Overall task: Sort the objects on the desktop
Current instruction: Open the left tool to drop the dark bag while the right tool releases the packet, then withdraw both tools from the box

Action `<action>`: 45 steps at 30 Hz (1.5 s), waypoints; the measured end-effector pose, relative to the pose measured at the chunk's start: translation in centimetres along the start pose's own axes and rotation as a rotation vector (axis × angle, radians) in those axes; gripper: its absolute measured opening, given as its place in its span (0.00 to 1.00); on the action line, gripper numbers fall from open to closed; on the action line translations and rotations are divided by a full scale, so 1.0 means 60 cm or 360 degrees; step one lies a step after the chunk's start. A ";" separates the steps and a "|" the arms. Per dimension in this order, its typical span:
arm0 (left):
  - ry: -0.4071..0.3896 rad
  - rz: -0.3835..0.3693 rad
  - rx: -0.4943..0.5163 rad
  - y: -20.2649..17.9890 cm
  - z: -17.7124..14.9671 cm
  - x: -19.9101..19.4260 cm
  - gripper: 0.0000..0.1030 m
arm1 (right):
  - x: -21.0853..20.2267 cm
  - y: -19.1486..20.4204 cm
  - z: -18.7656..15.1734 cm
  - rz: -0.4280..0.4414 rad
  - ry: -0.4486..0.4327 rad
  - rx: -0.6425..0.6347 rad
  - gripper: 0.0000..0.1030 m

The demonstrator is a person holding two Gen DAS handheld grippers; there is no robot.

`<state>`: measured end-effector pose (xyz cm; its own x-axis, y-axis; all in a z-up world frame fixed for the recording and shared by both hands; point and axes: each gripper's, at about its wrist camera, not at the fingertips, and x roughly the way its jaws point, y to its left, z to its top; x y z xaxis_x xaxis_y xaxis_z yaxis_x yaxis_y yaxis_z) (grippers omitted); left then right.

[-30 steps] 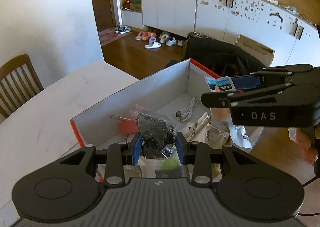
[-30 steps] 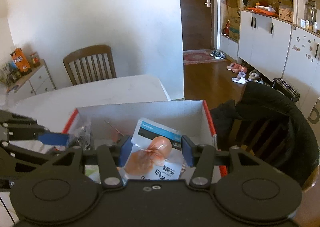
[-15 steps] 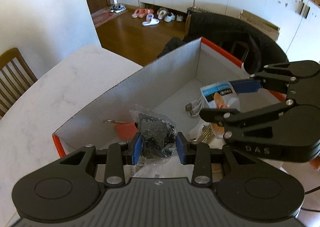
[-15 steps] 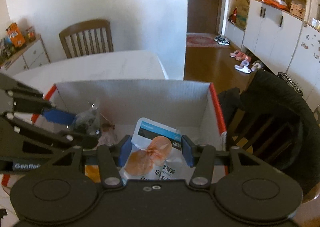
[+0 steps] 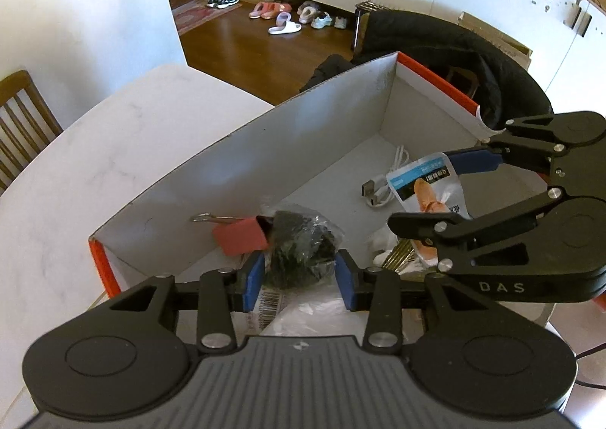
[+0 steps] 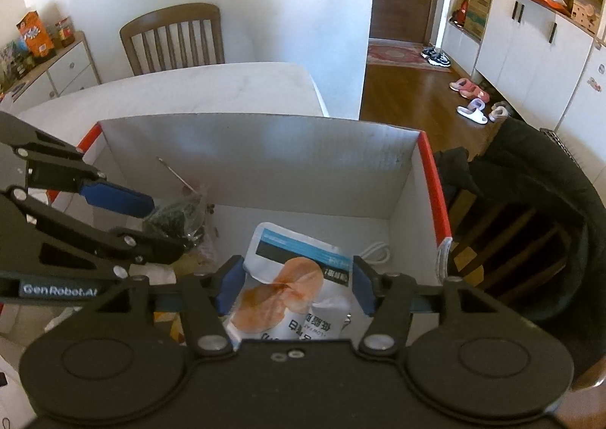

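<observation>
Both grippers had dropped lower into the box since a second earlier, and their jaws were opening. Between the blue pads of the left gripper sat a clear bag of dark bits, the pads drawn slightly apart from it on each side, so it looked released or nearly so. The right gripper had a white snack packet with an orange picture between its pads; the right pad stood just off the packet's edge, and I could not tell whether the left pad touched it. Both items hung low inside the white-walled, red-edged box, just above its clutter. A red binder clip lay beside the bag, and a white cable lay on the box floor beyond the packet. More packets and papers were piled under the grippers. Around the box stretched the white desk, with a wooden chair at its far side and a dark jacket draped over another chair to the right.
</observation>
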<state>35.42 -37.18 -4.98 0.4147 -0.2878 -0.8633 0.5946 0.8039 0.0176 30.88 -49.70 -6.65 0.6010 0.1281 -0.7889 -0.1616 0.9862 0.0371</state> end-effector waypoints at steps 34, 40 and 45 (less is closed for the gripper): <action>-0.0511 0.0114 -0.0292 0.007 -0.106 -0.214 0.74 | -0.166 0.034 -0.024 0.0232 -0.0252 -0.0164 0.79; -0.0544 0.0130 -0.0382 0.004 -0.137 -0.243 0.80 | -0.185 0.038 -0.042 0.0241 -0.0271 -0.0151 0.81; -0.0531 0.0158 -0.0433 -0.003 -0.157 -0.247 0.83 | -0.193 0.042 -0.054 0.0232 -0.0291 -0.0147 0.81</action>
<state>22.69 -28.16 3.08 0.6866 -0.3187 -0.6534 0.3560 0.9311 -0.0801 20.97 -49.03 0.56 0.6962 0.2935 -0.6551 -0.3230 0.9431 0.0794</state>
